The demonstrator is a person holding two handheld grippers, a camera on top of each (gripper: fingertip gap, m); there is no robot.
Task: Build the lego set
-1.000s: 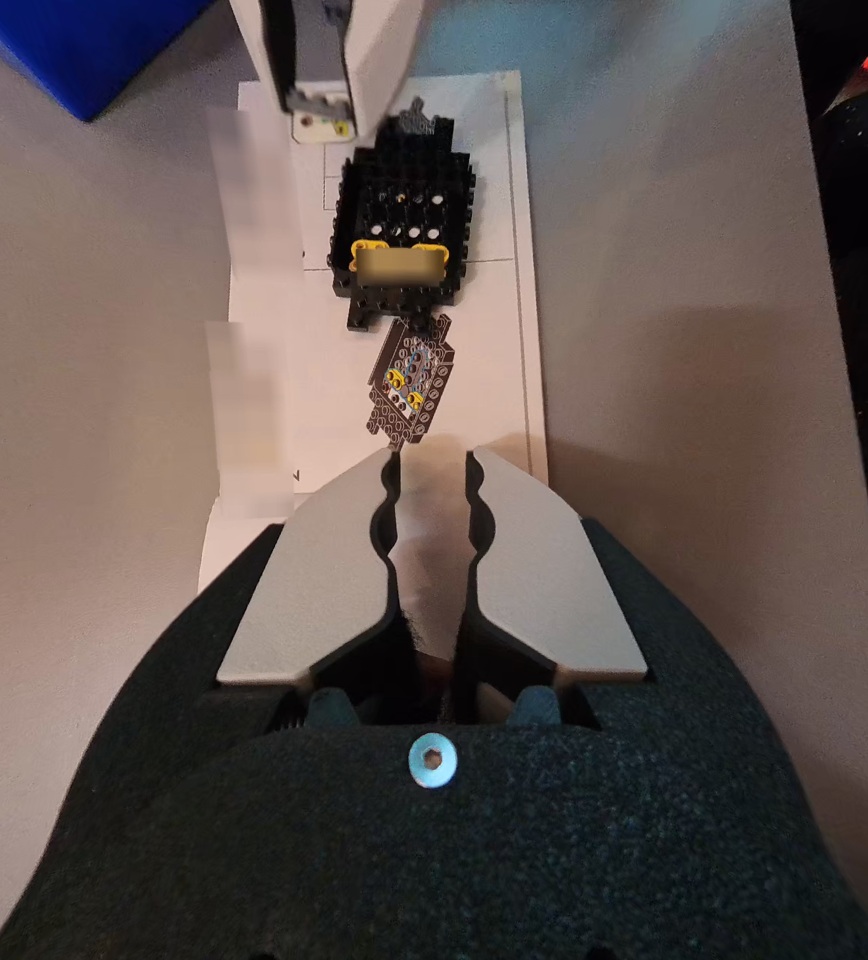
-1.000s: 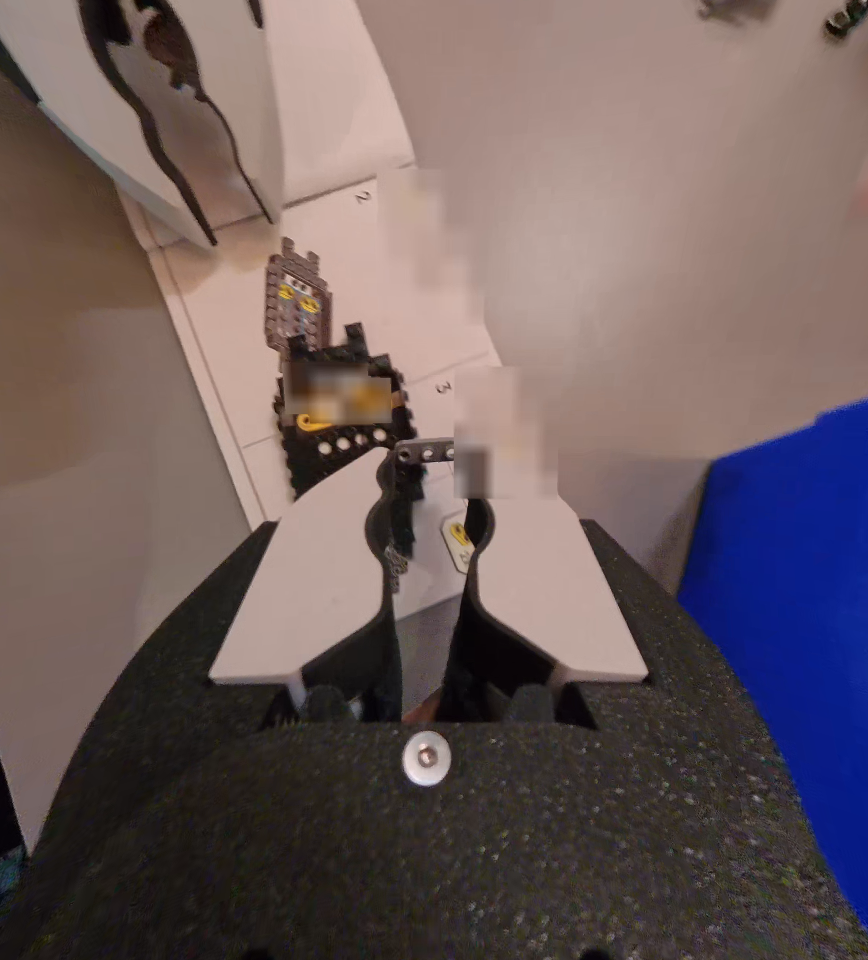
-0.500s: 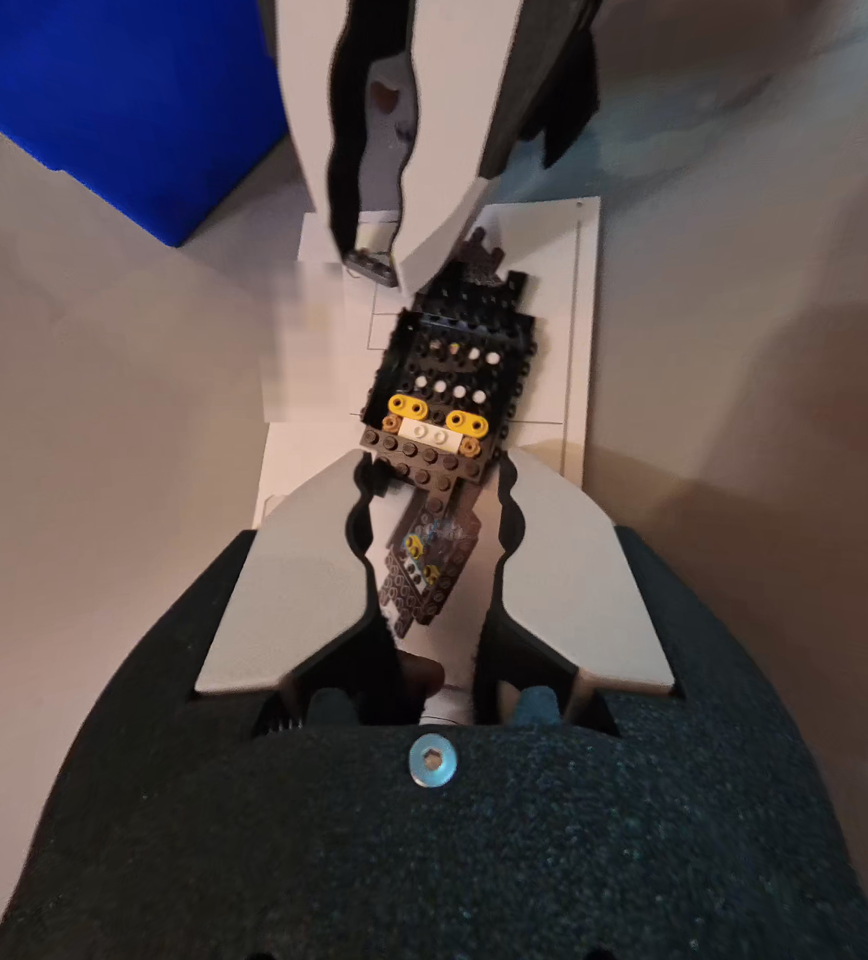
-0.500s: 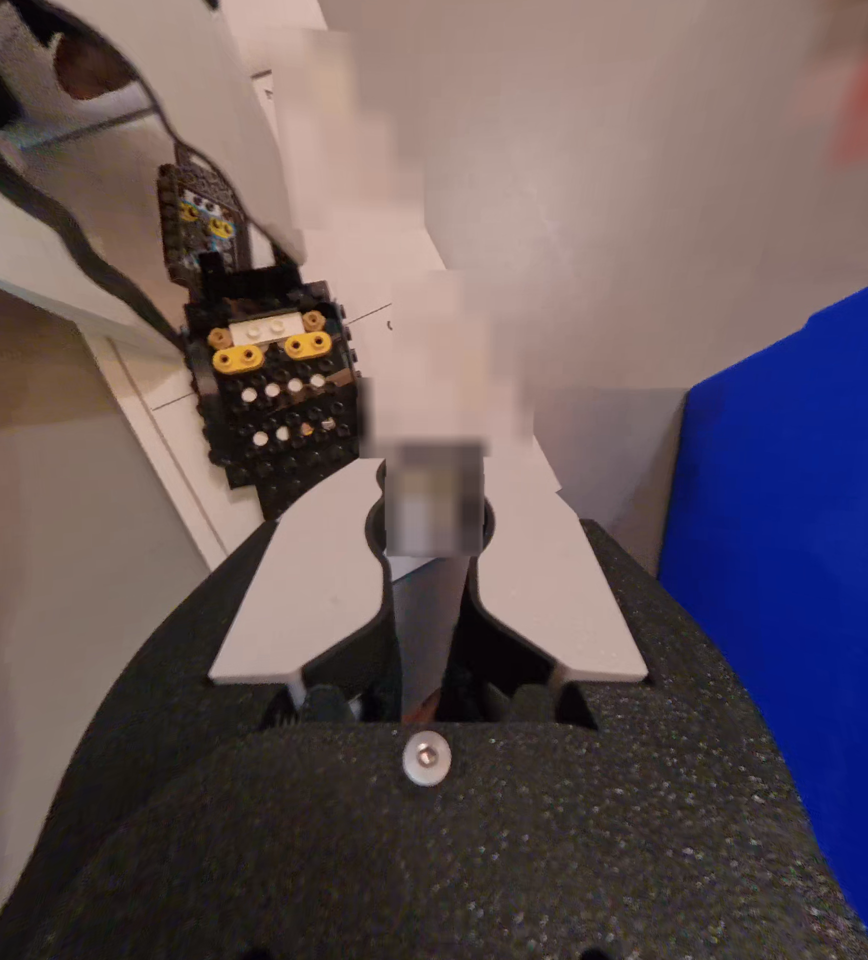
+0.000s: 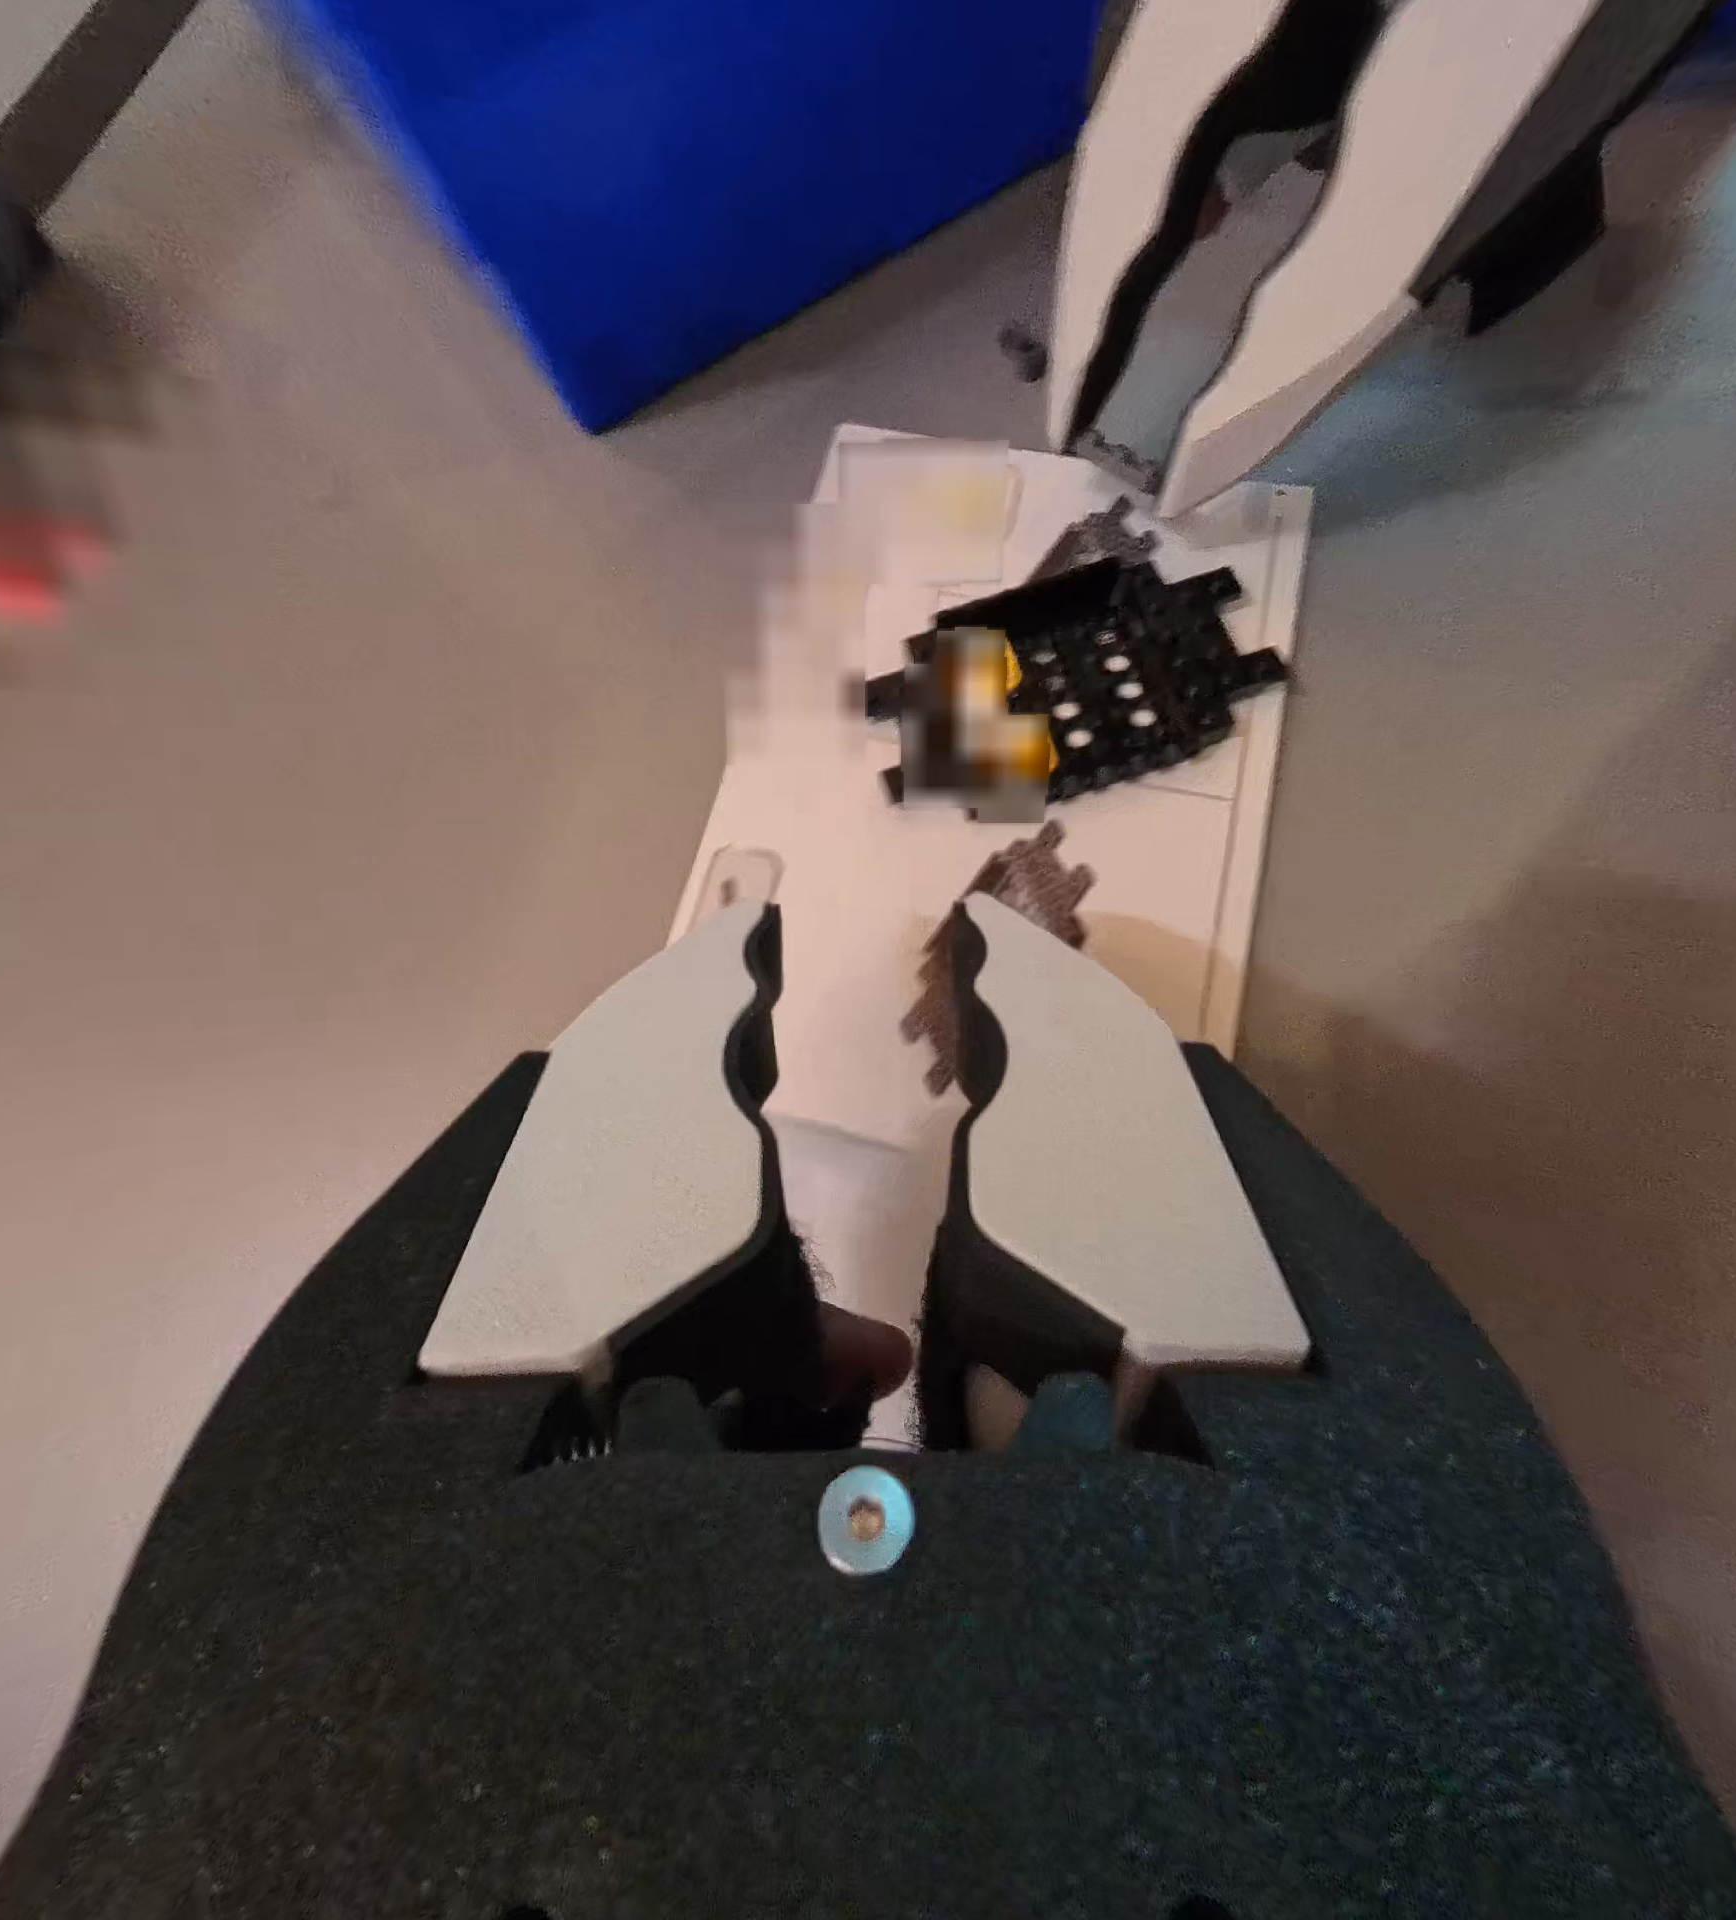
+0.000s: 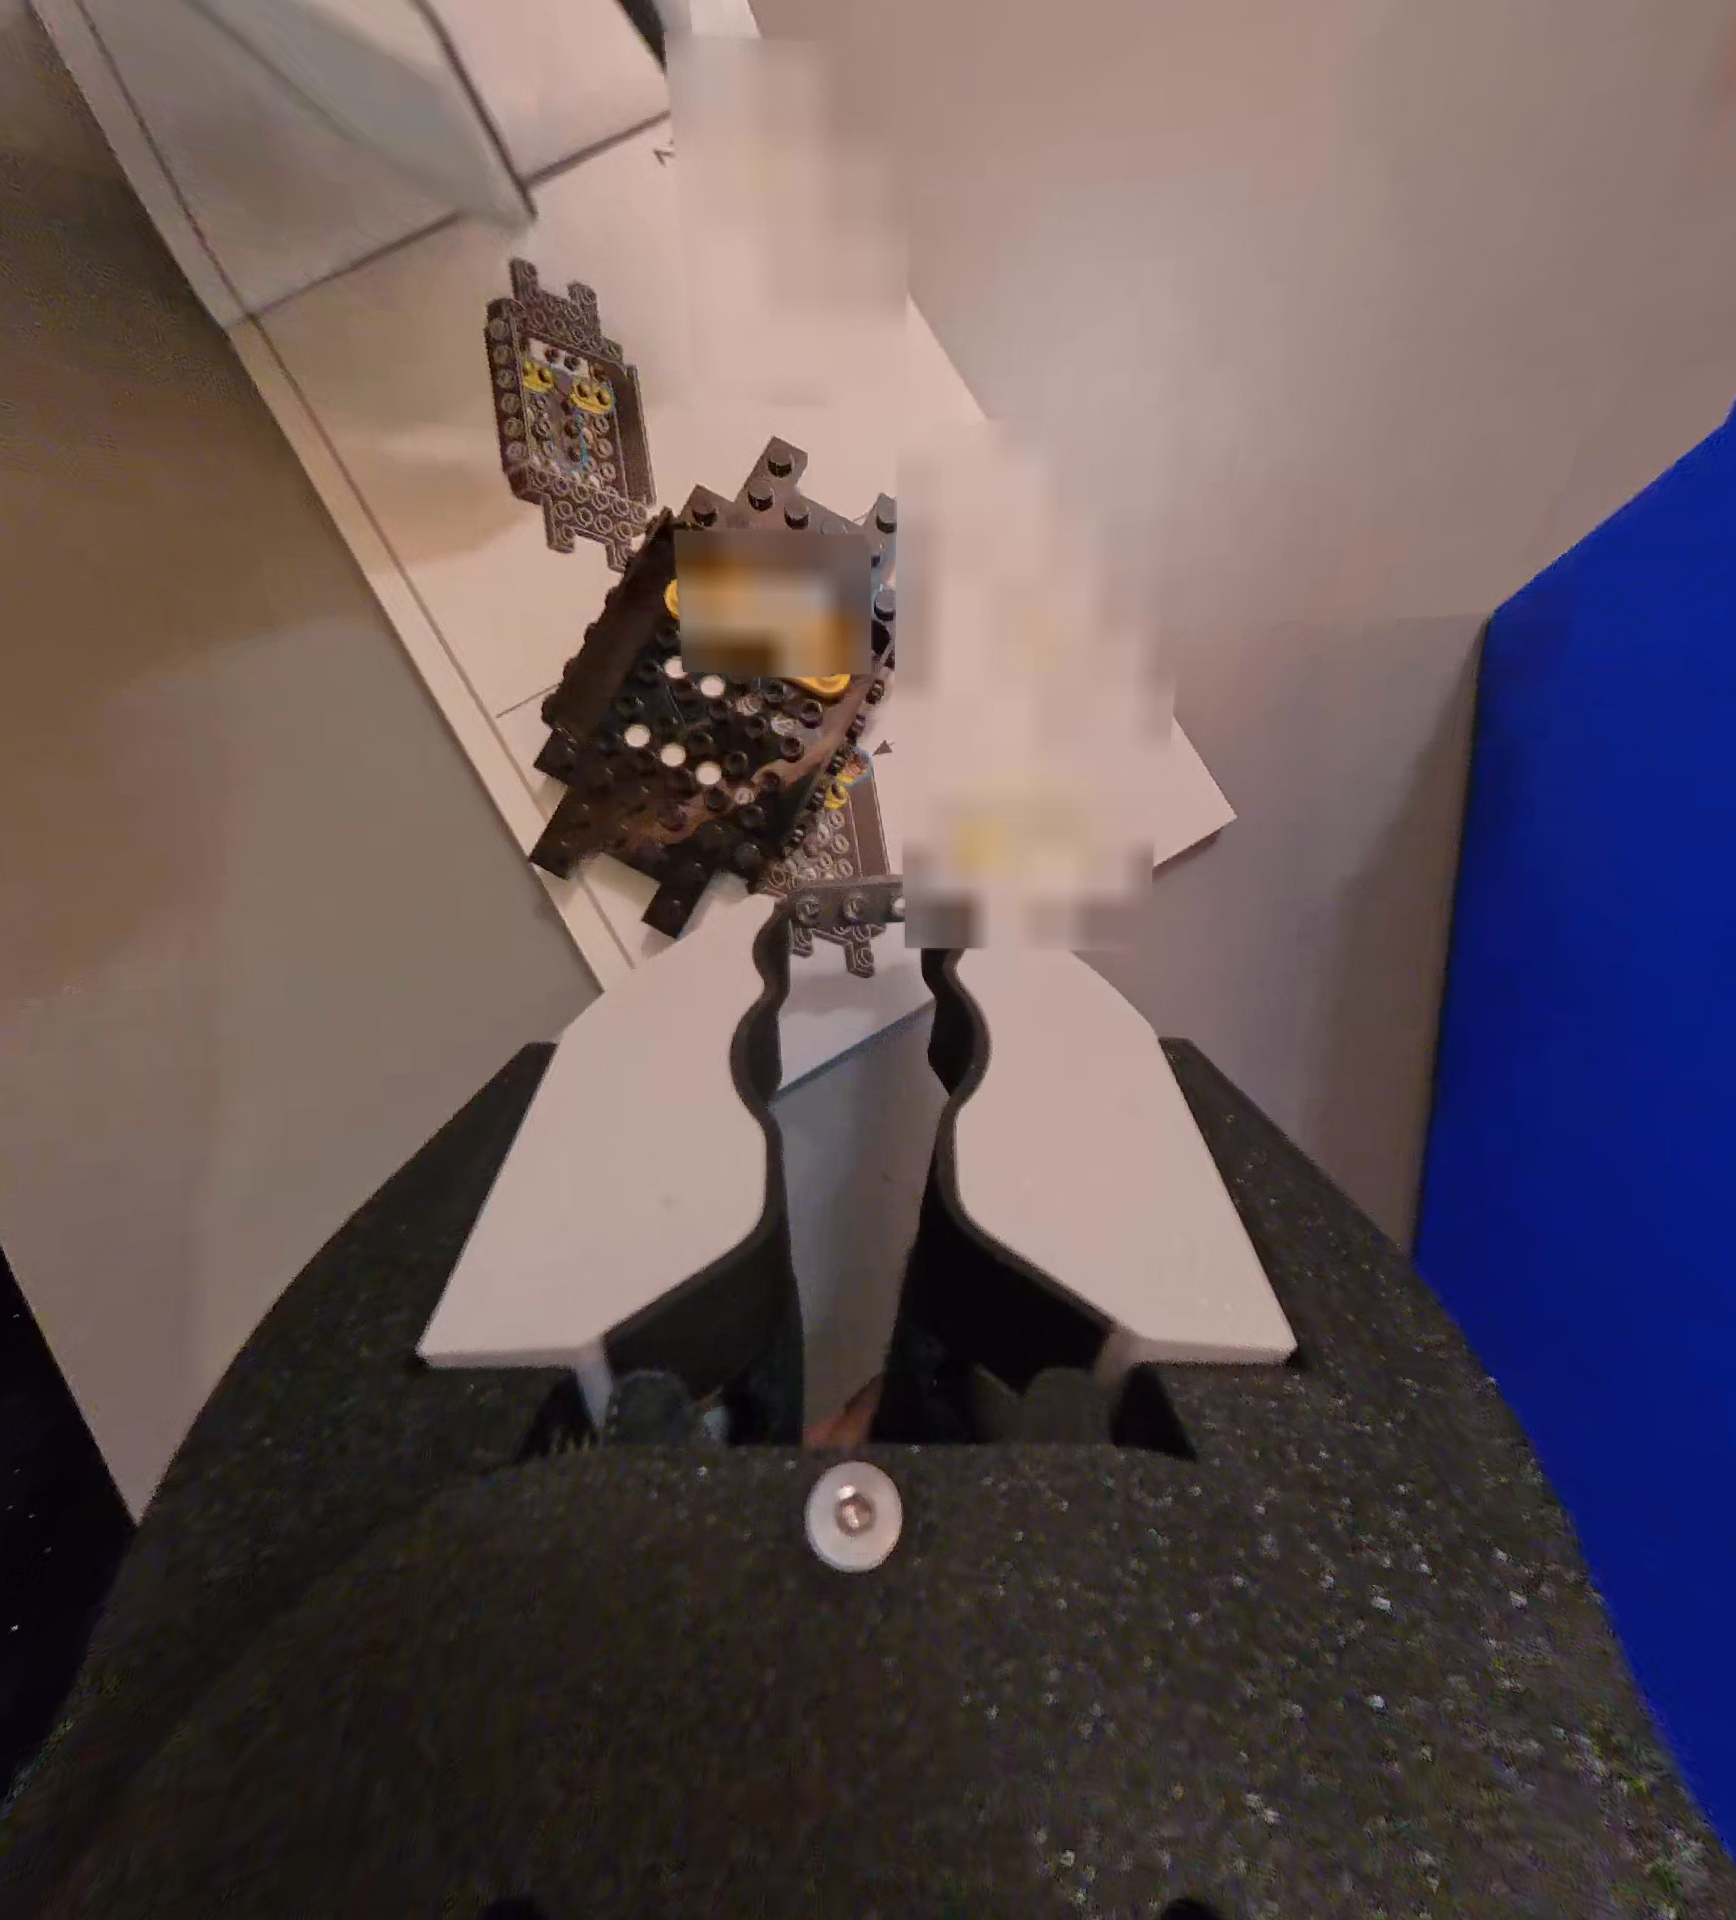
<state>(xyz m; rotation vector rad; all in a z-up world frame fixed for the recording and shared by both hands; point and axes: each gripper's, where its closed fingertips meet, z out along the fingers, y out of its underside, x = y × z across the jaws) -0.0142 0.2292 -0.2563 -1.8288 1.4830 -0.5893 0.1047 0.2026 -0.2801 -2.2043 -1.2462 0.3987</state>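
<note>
Grey plate point(image 6: 848, 906) in right jaws.

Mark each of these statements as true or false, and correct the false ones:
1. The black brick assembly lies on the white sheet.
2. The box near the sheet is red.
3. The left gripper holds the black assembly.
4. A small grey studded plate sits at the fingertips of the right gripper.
1. True. The black brick assembly rests on the white sheet.
2. False. The box is blue.
3. False. The left gripper is open, with only the sheet showing between its fingers; the assembly lies farther ahead.
4. True. The small grey plate sits at the tips of the right gripper.
</note>
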